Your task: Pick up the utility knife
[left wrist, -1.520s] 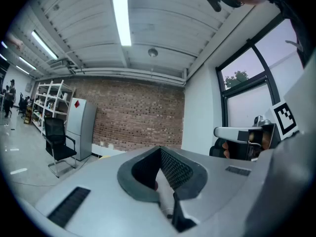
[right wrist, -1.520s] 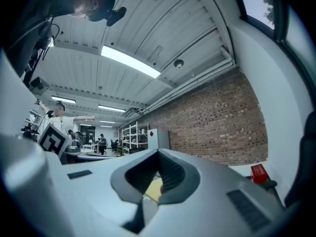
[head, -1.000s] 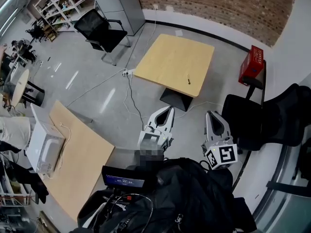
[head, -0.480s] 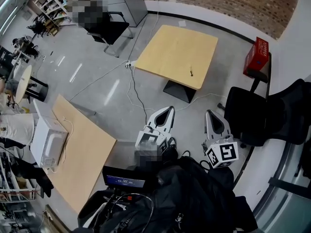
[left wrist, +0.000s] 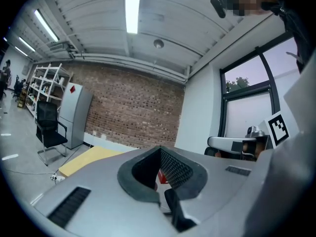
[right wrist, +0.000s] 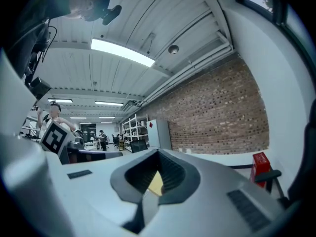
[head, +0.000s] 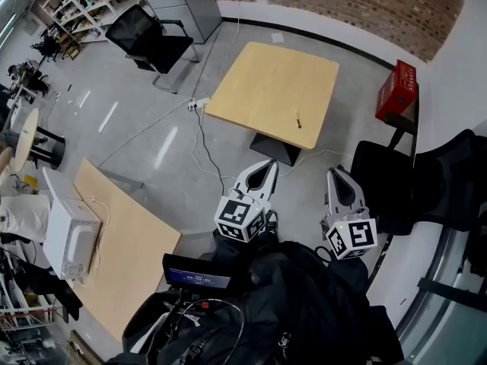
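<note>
Currently | left claw (left wrist: 160, 147) closed, empty | right claw (right wrist: 159, 150) closed, empty

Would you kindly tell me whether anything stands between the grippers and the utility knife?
Nothing visible does. The utility knife lies alone on the wooden table, by its near edge; only open floor separates the table from the left gripper and right gripper.

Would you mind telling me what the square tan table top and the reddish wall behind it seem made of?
The square tan table top looks like pale wood or laminate, matte and evenly coloured. The reddish wall looks like bare brick: courses and mortar lines show.
</note>
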A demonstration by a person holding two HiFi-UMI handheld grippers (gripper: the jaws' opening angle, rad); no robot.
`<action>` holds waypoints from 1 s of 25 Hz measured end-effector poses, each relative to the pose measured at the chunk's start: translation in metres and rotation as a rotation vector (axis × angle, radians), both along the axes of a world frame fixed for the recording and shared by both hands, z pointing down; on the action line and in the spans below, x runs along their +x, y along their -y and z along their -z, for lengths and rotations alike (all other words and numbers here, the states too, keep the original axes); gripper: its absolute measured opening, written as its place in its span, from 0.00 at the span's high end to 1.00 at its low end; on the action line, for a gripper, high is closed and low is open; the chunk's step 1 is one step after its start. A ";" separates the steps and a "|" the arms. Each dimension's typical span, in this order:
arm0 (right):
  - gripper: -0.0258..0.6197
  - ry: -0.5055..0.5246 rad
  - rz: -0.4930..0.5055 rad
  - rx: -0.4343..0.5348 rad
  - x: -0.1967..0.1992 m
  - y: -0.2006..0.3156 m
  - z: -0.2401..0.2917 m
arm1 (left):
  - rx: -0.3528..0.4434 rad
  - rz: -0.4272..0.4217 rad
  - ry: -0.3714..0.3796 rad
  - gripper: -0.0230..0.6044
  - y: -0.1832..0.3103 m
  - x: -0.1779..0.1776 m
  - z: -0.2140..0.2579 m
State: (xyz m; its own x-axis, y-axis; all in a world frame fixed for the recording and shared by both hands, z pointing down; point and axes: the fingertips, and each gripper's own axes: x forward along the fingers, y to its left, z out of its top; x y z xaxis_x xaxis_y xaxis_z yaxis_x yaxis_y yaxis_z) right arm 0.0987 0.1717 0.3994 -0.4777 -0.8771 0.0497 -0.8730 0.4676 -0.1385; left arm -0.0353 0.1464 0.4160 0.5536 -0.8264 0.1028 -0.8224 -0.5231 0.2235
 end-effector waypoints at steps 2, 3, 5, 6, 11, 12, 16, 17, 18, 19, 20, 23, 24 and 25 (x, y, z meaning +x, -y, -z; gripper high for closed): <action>0.95 -0.004 -0.009 0.007 -0.007 0.017 0.004 | -0.001 -0.015 -0.005 0.96 0.017 -0.008 0.000; 0.95 -0.006 -0.012 0.009 -0.012 0.024 0.005 | -0.003 -0.018 -0.008 0.96 0.026 -0.012 0.000; 0.95 -0.010 -0.018 0.009 -0.020 0.037 0.005 | -0.007 -0.024 -0.014 0.96 0.041 -0.020 0.000; 0.95 -0.012 -0.022 0.007 -0.023 0.043 0.005 | -0.009 -0.028 -0.018 0.96 0.048 -0.023 0.000; 0.95 -0.014 -0.062 0.001 -0.035 0.072 0.006 | -0.034 -0.057 -0.027 0.96 0.075 -0.036 -0.007; 0.95 -0.013 -0.075 0.000 -0.037 0.076 0.006 | -0.041 -0.061 -0.028 0.96 0.080 -0.039 -0.009; 0.95 -0.015 -0.096 -0.011 -0.042 0.090 0.003 | -0.053 -0.073 -0.035 0.96 0.096 -0.048 -0.014; 0.95 -0.015 -0.100 -0.012 -0.044 0.093 0.002 | -0.052 -0.075 -0.035 0.96 0.099 -0.049 -0.015; 0.95 -0.014 -0.106 -0.014 -0.045 0.095 0.001 | -0.053 -0.078 -0.036 0.96 0.101 -0.051 -0.017; 0.95 -0.012 -0.114 -0.013 -0.045 0.096 0.001 | -0.056 -0.081 -0.038 0.96 0.102 -0.052 -0.017; 0.95 -0.009 -0.121 -0.011 -0.046 0.098 0.001 | -0.060 -0.083 -0.039 0.96 0.104 -0.053 -0.017; 0.95 -0.002 -0.130 -0.011 -0.049 0.102 0.000 | -0.071 -0.084 -0.035 0.96 0.109 -0.057 -0.020; 0.95 0.000 -0.129 -0.016 -0.050 0.104 -0.001 | -0.075 -0.083 -0.034 0.96 0.110 -0.058 -0.021; 0.95 0.001 -0.128 -0.021 -0.051 0.106 -0.001 | -0.079 -0.082 -0.033 0.96 0.111 -0.059 -0.023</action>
